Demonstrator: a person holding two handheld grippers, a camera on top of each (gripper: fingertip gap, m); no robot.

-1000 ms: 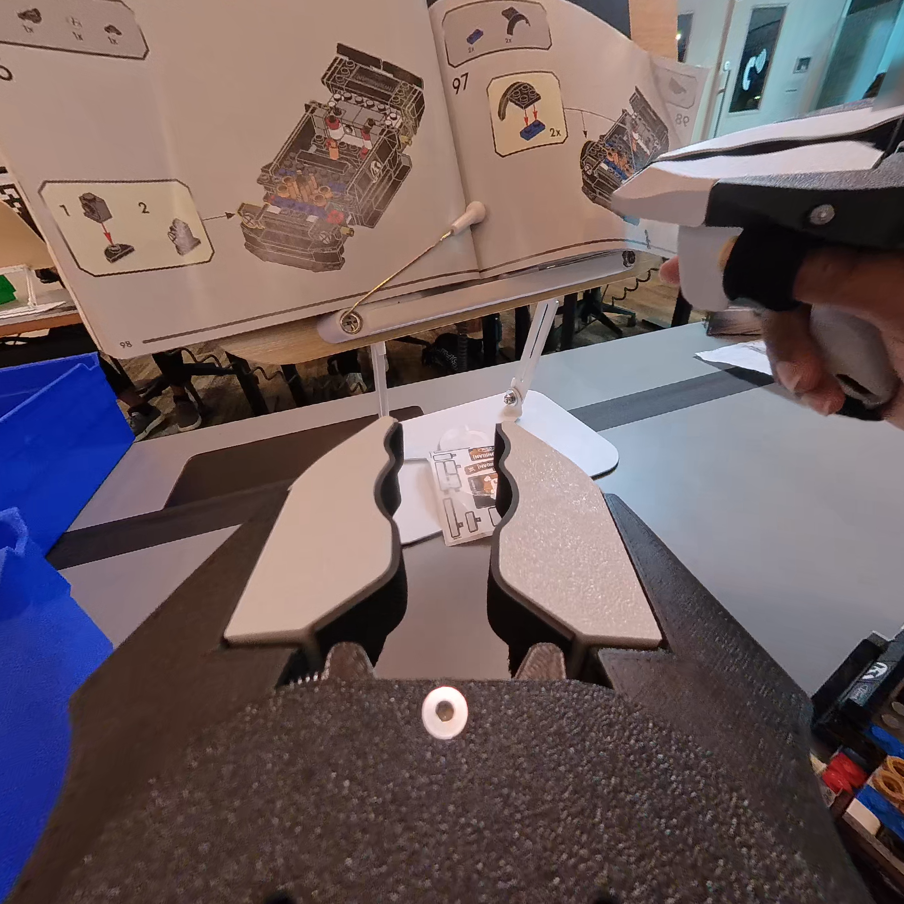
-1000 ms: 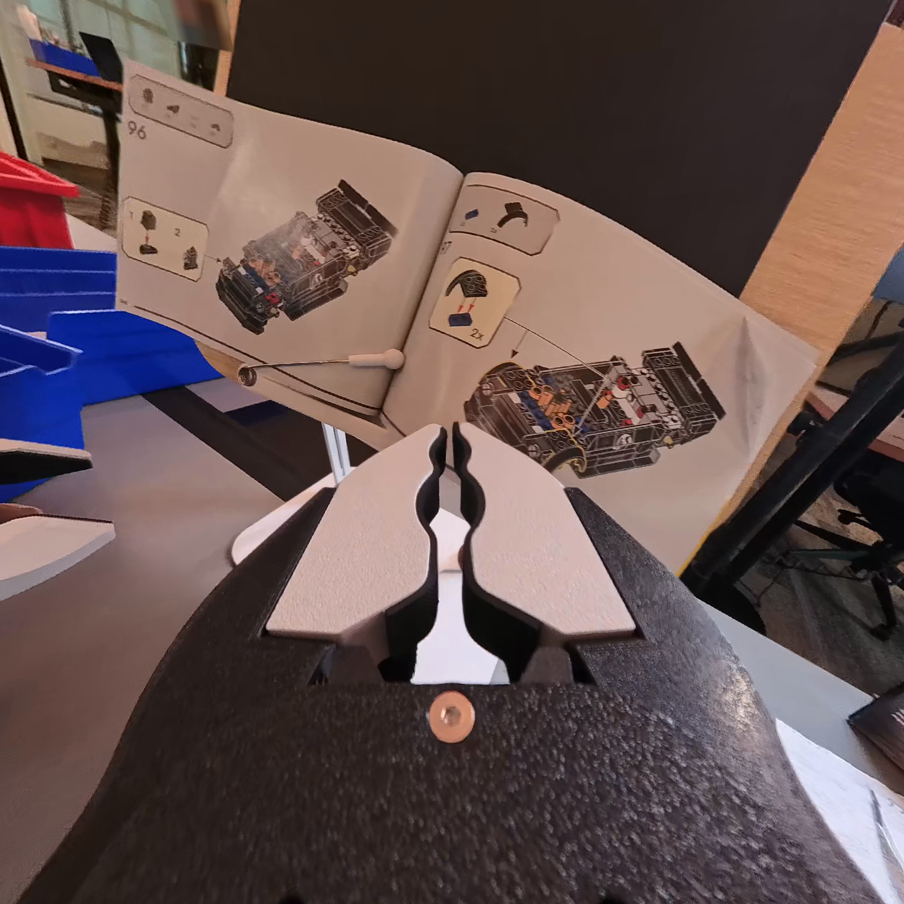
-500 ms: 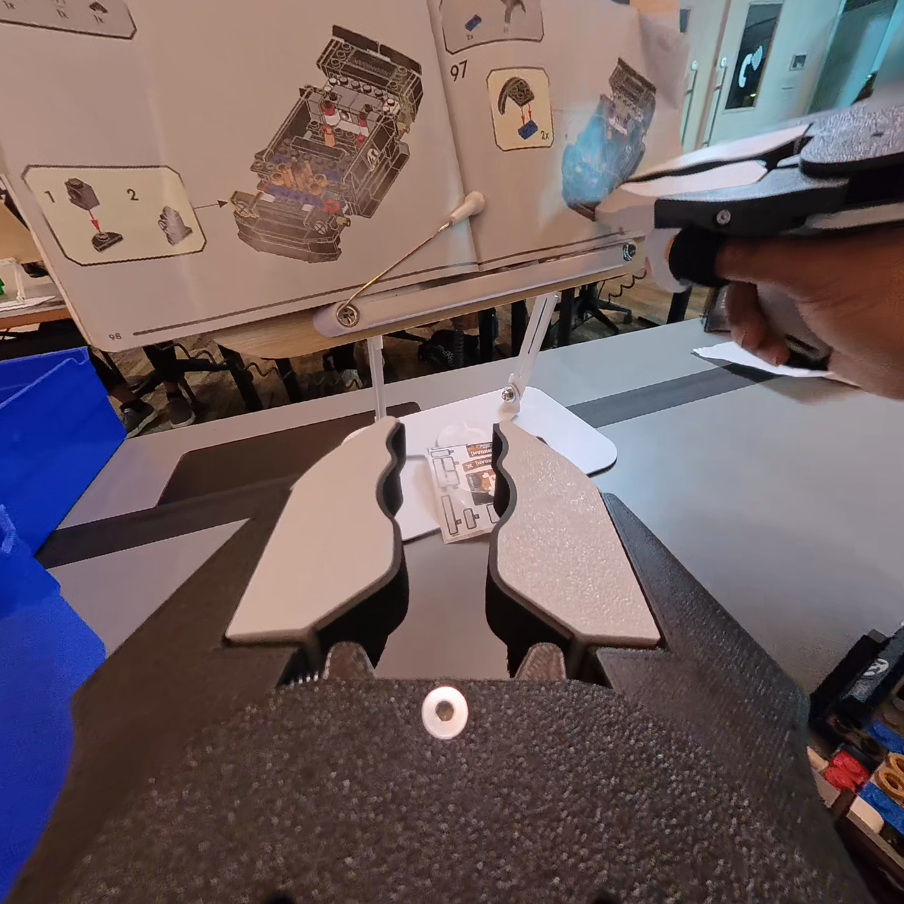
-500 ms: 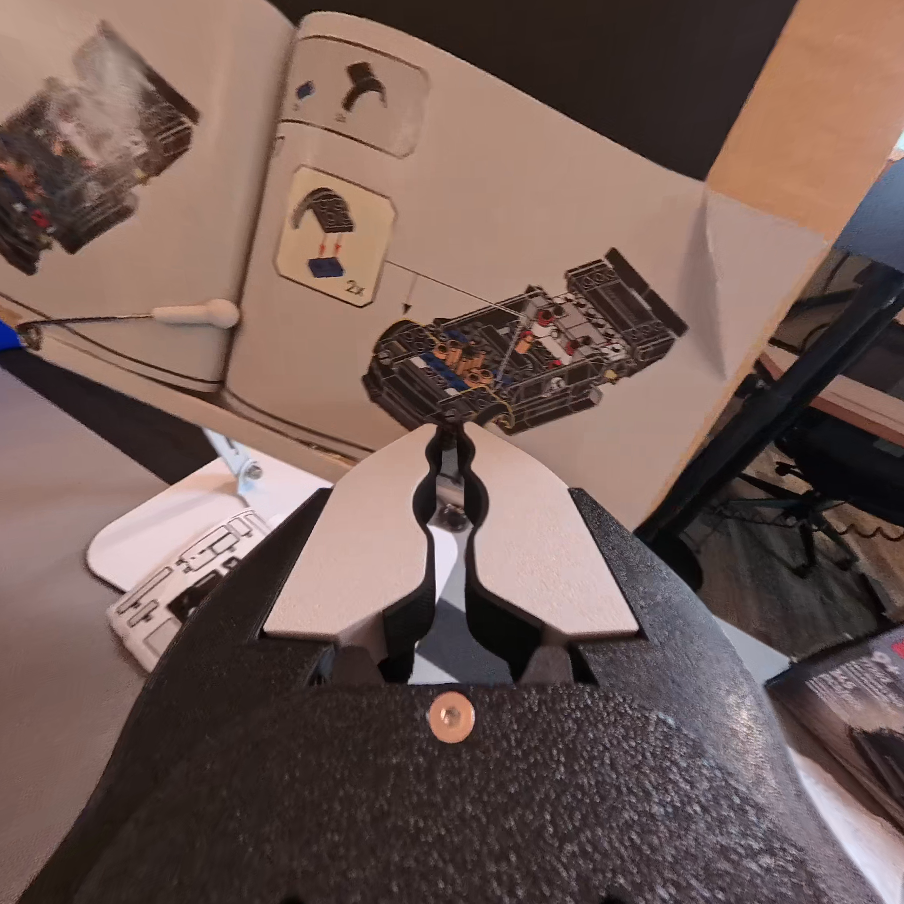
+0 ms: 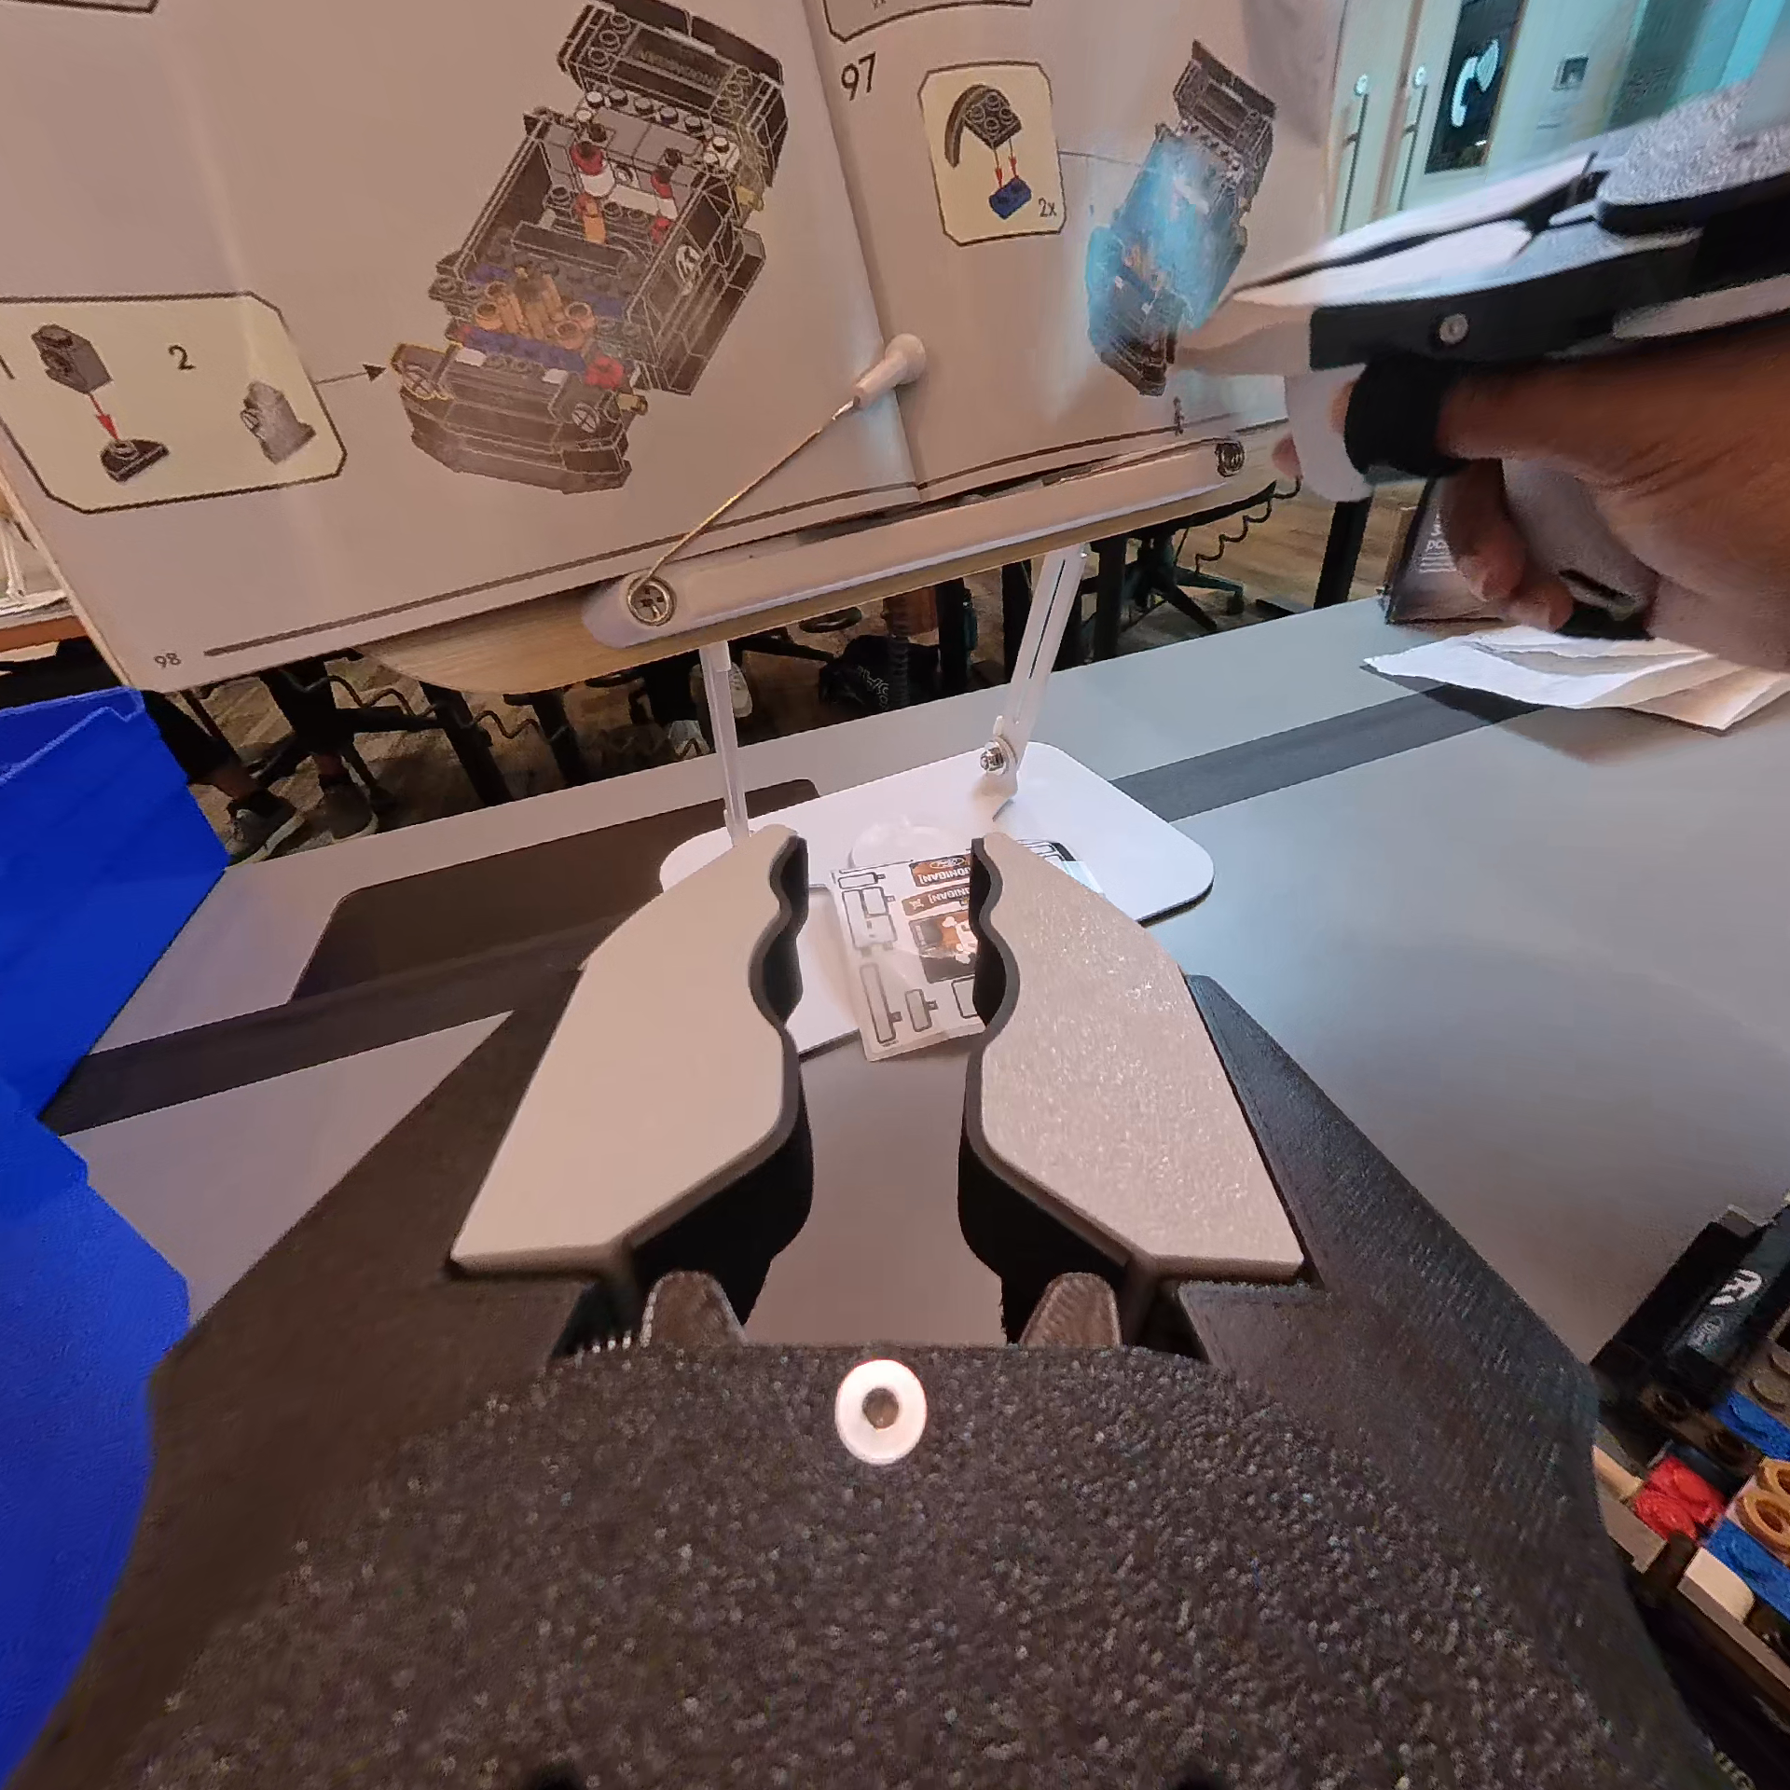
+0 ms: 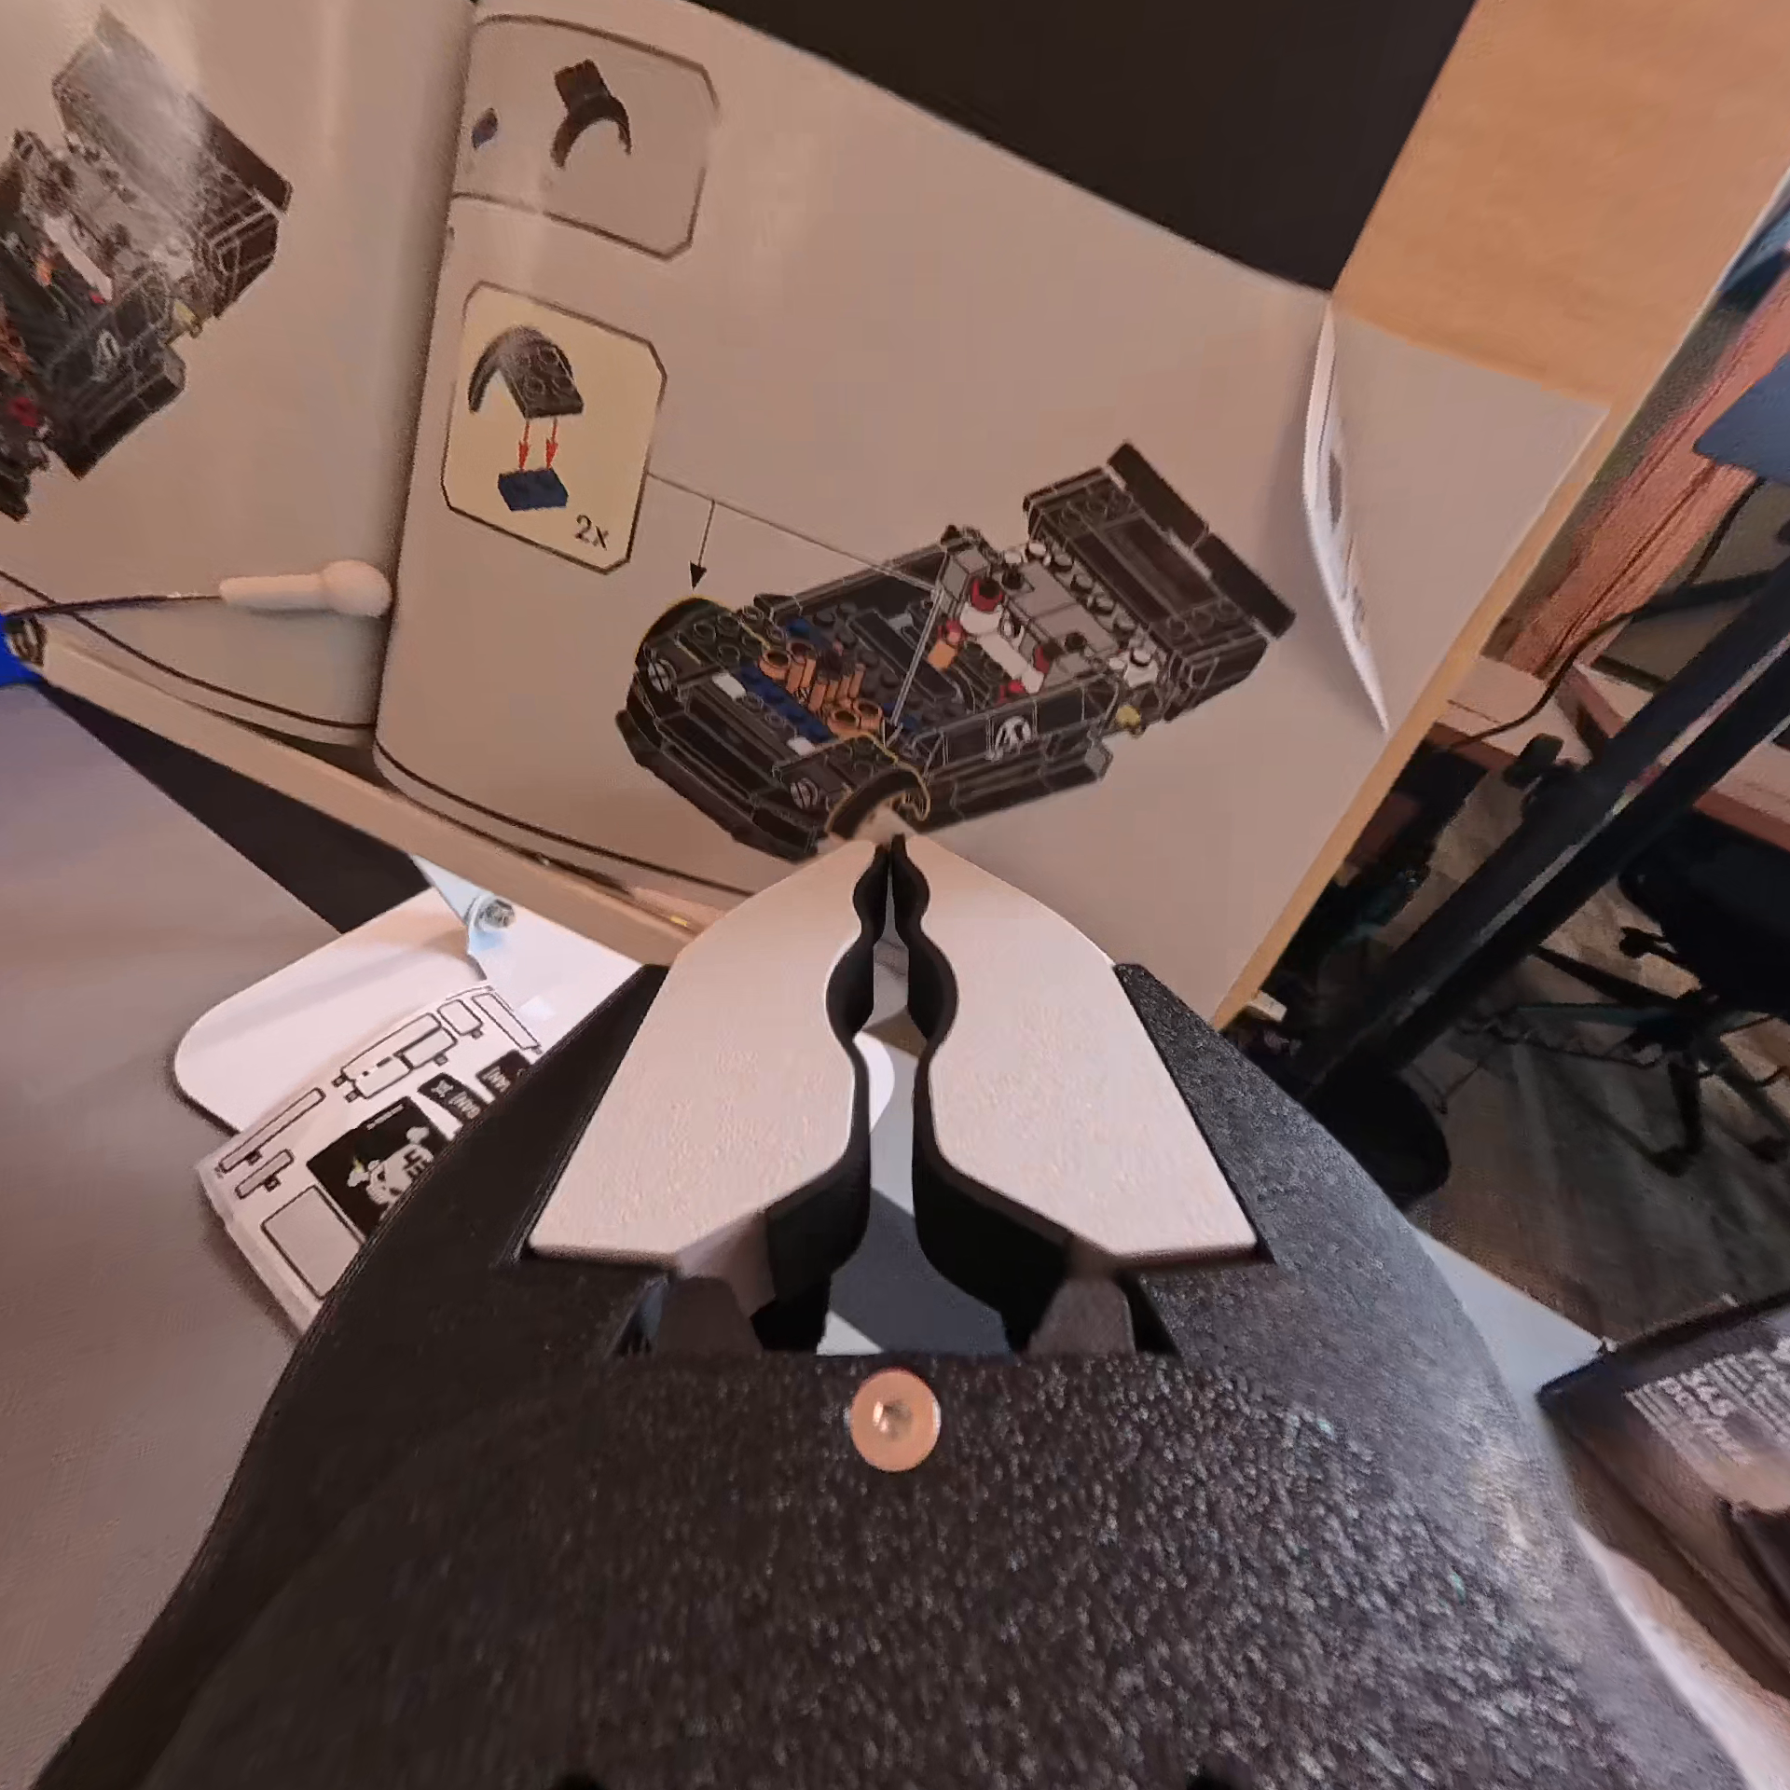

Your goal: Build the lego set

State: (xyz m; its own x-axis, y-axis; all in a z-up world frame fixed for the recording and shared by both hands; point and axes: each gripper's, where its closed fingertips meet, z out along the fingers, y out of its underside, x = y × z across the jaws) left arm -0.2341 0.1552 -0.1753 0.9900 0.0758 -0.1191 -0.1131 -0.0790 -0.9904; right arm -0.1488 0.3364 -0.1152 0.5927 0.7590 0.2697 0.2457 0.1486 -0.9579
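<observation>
The open instruction booklet point(image 5: 484, 194) rests on a white stand, and its right page point(image 6: 969, 387) shows a black car model. My right gripper point(image 6: 891, 848) is shut, with its tips against the lower part of that page. I cannot tell whether paper is pinched between them. It also shows in the left wrist view point(image 5: 1211, 329), held by a hand point(image 5: 1598, 484), where the page looks blurred. My left gripper point(image 5: 886, 852) is open and empty above the table. A sticker sheet point(image 5: 901, 959) lies beyond its tips on the stand's base point(image 5: 1143, 852).
Blue bins point(image 5: 87, 872) stand at the left. A partly built black model with blue, red and tan pieces point(image 5: 1724, 1453) sits at the lower right. White paper point(image 5: 1569, 678) lies at the far right. A dark printed box point(image 6: 1695, 1434) lies at the right. Across from one pair of fingers to the other is roughly 20 cm.
My right gripper has moved in towards the booklet's right page and its jaws have closed from slightly apart. The page now looks blurred. My left gripper has stayed almost still.
</observation>
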